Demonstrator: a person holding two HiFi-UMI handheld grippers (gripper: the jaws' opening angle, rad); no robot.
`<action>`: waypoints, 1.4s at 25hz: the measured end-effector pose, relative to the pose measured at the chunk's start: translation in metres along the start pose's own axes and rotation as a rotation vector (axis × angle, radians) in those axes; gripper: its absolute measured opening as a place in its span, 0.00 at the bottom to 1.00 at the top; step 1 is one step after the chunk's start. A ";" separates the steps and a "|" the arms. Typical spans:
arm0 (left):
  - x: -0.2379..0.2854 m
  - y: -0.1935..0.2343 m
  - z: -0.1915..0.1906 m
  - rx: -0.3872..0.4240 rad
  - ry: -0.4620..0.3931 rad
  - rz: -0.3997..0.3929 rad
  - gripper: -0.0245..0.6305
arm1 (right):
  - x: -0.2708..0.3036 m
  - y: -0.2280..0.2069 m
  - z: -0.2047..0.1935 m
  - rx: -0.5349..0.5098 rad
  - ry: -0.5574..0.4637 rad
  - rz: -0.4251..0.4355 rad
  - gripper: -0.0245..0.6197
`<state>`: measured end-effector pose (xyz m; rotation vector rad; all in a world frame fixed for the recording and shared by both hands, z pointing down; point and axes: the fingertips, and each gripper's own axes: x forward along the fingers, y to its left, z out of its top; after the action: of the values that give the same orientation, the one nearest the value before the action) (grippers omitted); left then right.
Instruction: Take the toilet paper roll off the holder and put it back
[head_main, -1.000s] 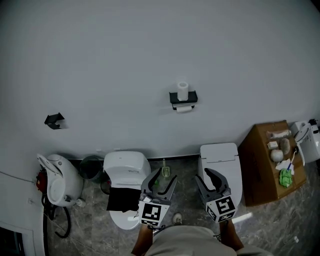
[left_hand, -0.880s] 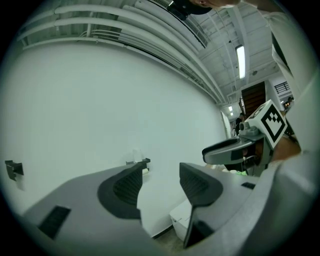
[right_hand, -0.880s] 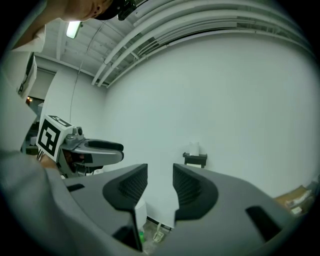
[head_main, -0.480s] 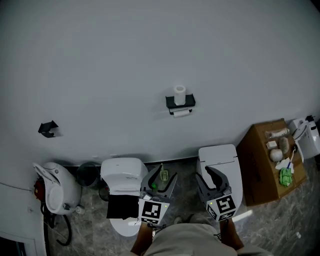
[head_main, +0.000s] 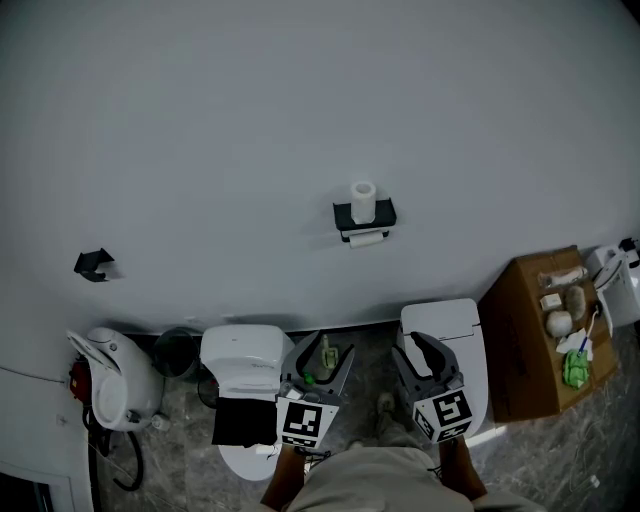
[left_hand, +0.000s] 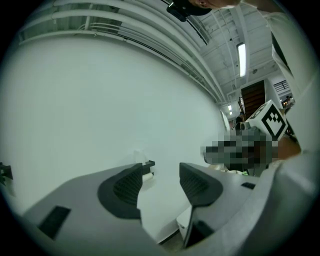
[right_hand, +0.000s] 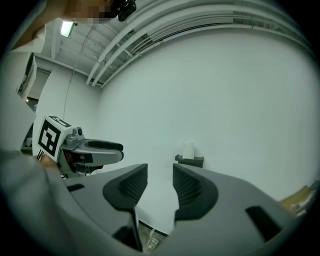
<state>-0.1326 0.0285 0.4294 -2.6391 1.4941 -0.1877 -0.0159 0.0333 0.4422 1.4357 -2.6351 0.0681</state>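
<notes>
Currently the white toilet paper roll (head_main: 363, 196) stands upright on top of a black wall holder (head_main: 372, 214), just right of 12 o'clock from the view's centre, untouched. Well below, near 6 o'clock, the left tool (head_main: 325, 352) and right tool (head_main: 417, 350) each hold their jaws moderately apart, with nothing between them. A white toilet (head_main: 243, 350) sits at 7 o'clock. The roll seems unsecured, so a glancing tool could tip it to the floor (head_main: 560, 450), and a hard squeeze may crush it.
</notes>
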 end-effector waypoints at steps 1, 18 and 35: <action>0.005 0.002 0.000 0.000 0.001 0.006 0.41 | 0.005 -0.005 0.000 0.001 -0.001 0.005 0.28; 0.092 0.035 -0.001 -0.013 0.038 0.108 0.41 | 0.086 -0.072 0.011 0.002 0.003 0.124 0.28; 0.164 0.036 0.003 -0.013 0.084 0.187 0.41 | 0.127 -0.138 0.015 0.027 -0.017 0.218 0.28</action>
<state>-0.0790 -0.1305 0.4301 -2.5102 1.7628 -0.2771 0.0304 -0.1490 0.4423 1.1557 -2.8044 0.1149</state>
